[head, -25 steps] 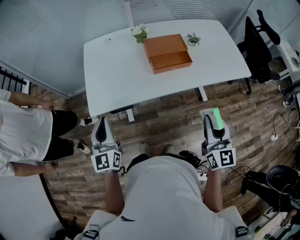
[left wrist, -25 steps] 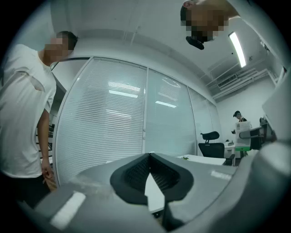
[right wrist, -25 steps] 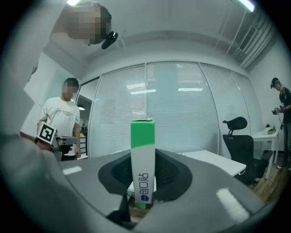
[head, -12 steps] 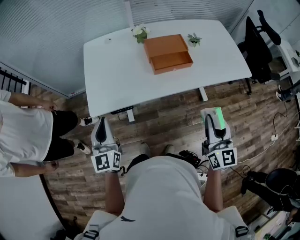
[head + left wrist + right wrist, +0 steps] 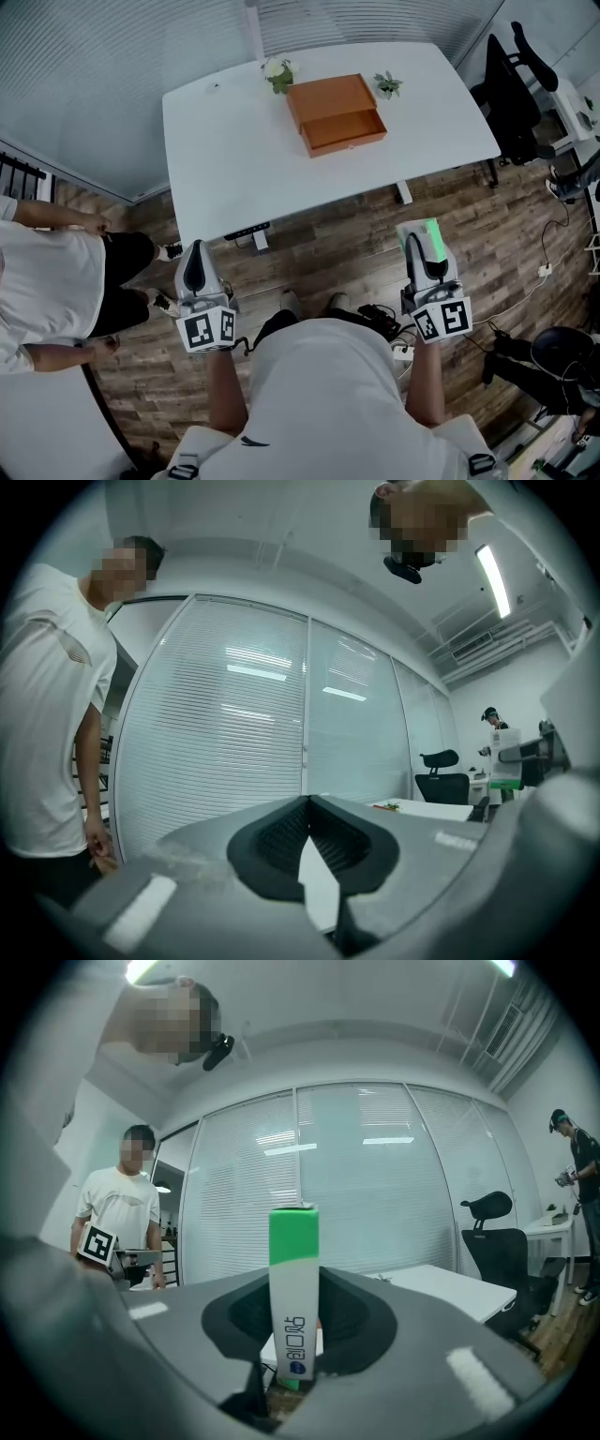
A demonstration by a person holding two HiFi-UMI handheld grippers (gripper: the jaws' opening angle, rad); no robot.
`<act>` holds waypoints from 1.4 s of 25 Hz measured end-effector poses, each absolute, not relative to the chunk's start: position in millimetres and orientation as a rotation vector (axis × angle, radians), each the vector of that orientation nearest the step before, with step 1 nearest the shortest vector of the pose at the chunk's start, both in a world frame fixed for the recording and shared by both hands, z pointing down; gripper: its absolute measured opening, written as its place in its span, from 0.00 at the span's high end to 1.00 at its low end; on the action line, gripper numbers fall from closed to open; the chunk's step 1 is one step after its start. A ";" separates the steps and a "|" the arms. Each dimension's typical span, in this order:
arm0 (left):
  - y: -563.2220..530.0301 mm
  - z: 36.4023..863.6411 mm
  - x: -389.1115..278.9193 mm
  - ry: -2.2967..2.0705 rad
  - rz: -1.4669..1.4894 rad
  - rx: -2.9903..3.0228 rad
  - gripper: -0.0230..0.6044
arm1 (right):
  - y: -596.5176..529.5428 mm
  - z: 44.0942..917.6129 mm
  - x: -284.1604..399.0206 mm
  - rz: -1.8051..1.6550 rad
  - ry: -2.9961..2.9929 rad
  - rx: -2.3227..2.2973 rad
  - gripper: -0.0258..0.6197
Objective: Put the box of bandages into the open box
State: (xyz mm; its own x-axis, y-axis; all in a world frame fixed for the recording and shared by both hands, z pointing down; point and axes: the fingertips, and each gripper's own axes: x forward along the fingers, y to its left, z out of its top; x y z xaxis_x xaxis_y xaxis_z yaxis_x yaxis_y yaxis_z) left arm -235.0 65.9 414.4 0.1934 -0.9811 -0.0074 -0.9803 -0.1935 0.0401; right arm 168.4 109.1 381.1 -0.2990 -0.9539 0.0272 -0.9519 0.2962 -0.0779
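Note:
The orange open box [image 5: 336, 114] lies on the far middle of the white table [image 5: 234, 150], its shallow tray facing me beside its lid. My right gripper [image 5: 419, 246] hovers over the wooden floor, well short of the table, shut on the green-and-white box of bandages [image 5: 434, 238]. In the right gripper view the box of bandages [image 5: 293, 1260] stands upright between the jaws, green end up. My left gripper [image 5: 195, 272] is level with it on the left, jaws shut with nothing in them [image 5: 307, 803].
Two small plants [image 5: 278, 70] [image 5: 387, 84] flank the orange box. A person in a white shirt [image 5: 47, 291] stands at the left. A black office chair [image 5: 514, 94] is right of the table. Cables [image 5: 548, 267] lie on the floor at right.
My left gripper has drifted slightly down and left in the head view. The right gripper stays in place with the box of bandages in it.

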 end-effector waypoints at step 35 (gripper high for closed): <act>-130.7 422.4 -231.1 -2.091 -0.016 2.317 0.95 | -148.4 411.0 180.6 0.004 2.815 -1.802 0.82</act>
